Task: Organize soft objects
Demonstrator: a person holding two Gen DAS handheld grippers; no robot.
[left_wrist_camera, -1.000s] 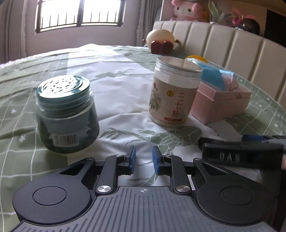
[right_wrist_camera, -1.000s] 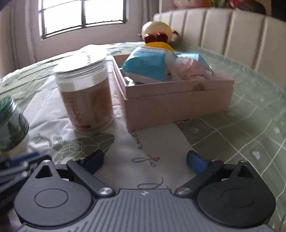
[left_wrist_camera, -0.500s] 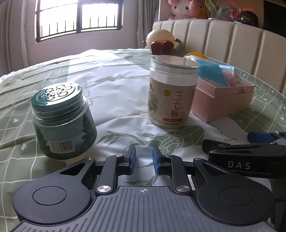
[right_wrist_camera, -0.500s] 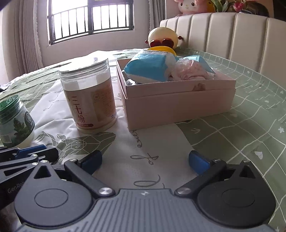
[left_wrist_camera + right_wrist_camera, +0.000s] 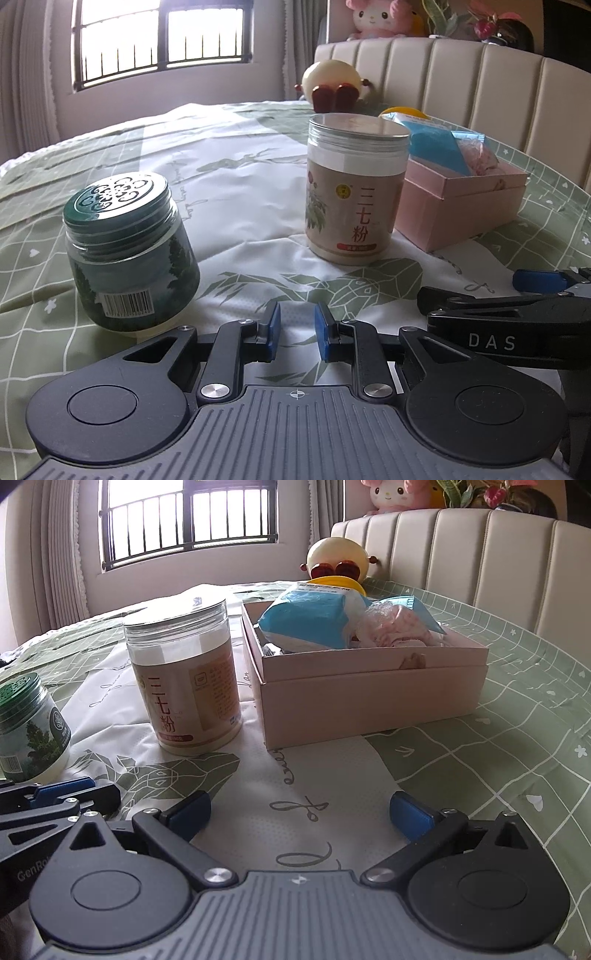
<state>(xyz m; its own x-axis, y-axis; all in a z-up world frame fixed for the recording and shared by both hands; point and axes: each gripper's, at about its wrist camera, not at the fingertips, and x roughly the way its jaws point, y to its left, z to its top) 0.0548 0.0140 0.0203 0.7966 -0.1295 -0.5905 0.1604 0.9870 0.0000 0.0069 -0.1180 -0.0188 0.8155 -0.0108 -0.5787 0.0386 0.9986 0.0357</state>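
A pink box (image 5: 373, 686) stands on the green patterned cloth; it also shows in the left wrist view (image 5: 461, 206). In it lie a blue-and-white soft pack (image 5: 314, 616) and a pink bundle in clear wrap (image 5: 395, 627). My right gripper (image 5: 300, 810) is open wide and empty, low over the cloth in front of the box. My left gripper (image 5: 296, 334) holds nothing, its blue pads a narrow gap apart, short of the two jars. The right gripper's side shows in the left wrist view (image 5: 517, 310).
A tall beige-labelled jar (image 5: 356, 188) with a silver lid stands left of the box, and a squat green jar (image 5: 129, 254) further left. A cream plush toy (image 5: 338, 559) sits behind the box by the padded headboard (image 5: 480, 550).
Both grippers have drawn back and risen a little, so the jars and box look farther off. The jaws have kept their spacing.
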